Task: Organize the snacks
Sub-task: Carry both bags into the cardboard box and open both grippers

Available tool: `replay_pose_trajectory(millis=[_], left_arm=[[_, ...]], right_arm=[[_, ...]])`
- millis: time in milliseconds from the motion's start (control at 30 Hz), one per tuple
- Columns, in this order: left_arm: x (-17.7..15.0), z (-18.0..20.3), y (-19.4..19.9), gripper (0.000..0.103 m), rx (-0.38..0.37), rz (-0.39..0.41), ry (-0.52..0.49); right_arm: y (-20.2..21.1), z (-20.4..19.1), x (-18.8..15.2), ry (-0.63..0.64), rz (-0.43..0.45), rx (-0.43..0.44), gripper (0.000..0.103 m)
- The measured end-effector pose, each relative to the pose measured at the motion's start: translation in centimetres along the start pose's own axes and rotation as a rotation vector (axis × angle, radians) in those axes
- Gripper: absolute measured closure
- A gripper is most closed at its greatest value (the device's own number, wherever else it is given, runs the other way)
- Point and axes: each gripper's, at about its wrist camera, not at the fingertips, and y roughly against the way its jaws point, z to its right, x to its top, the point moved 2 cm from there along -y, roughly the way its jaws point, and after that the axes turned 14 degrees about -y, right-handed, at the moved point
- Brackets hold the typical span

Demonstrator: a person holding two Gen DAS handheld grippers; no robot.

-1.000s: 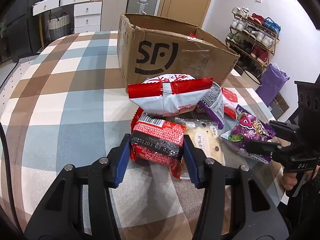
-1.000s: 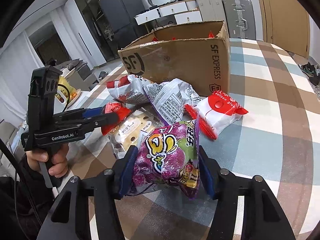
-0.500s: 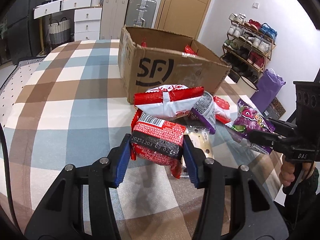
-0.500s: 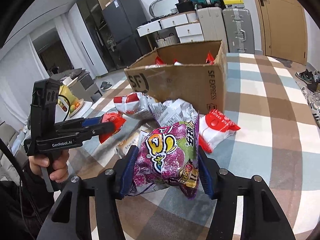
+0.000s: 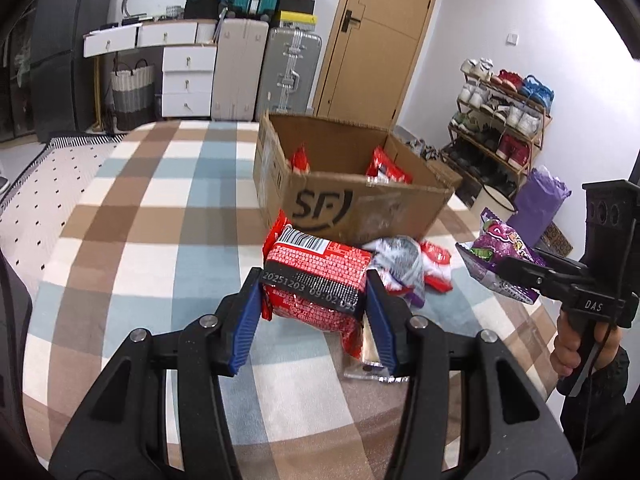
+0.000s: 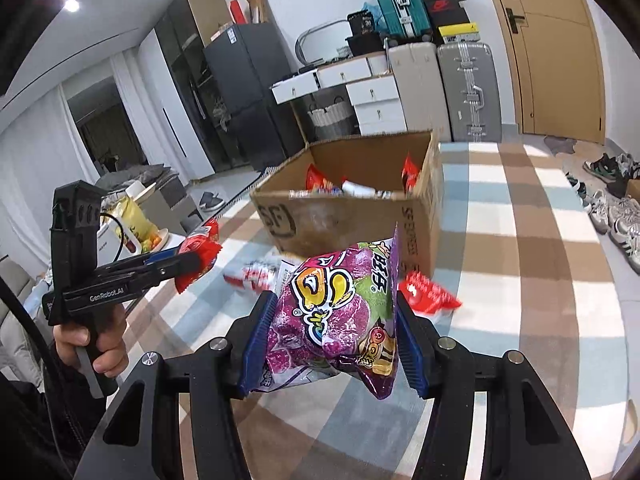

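Tabletop (image 5: 120, 240) under a brown, blue and cream checked cloth carried everything. Cardboard box (image 5: 352, 184) stood open upon it, printed "SF" on one face and, in the right wrist view (image 6: 360, 220), "SF EXPRESS" down its side; several red snack packets showed inside. Just before the box a small heap of loose packets (image 5: 404, 268) lay on the cloth, red, white and silver, their lettering too blurred to read.

The left tongs (image 5: 314, 312) were clamped on a red snack packet (image 5: 316, 276), lifted clear of the cloth in front of the box; it bore a barcode at its top edge and a black band stamped "20251203 09:02", with further characters I could not make out. In the right wrist view the body of these tongs (image 6: 120, 280) read "GenRobot.AI".

The right tongs (image 6: 330, 336) were closed on a purple snack bag (image 6: 336, 312) with cartoon lettering and grape artwork, held in the air short of the box, to the right of the red packet. Seen from the left wrist, that tool (image 5: 532, 276) carried the letters "DAS".
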Motion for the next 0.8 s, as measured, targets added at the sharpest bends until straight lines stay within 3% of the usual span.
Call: replay_pose_trajectory(millis=[367, 800], left_arm=[[4.6, 0.8, 0.1, 0.056, 0.016, 0.072, -0.015], [9.0, 0.6, -2.2, 0.056, 0.039, 0.096, -0.024]], right_arm=[[0.6, -0.8, 3.7, 0.021, 0.058, 0.008, 0.046], [-0.6, -1.8, 7.9, 0.021, 0.089, 0.029, 0.046]])
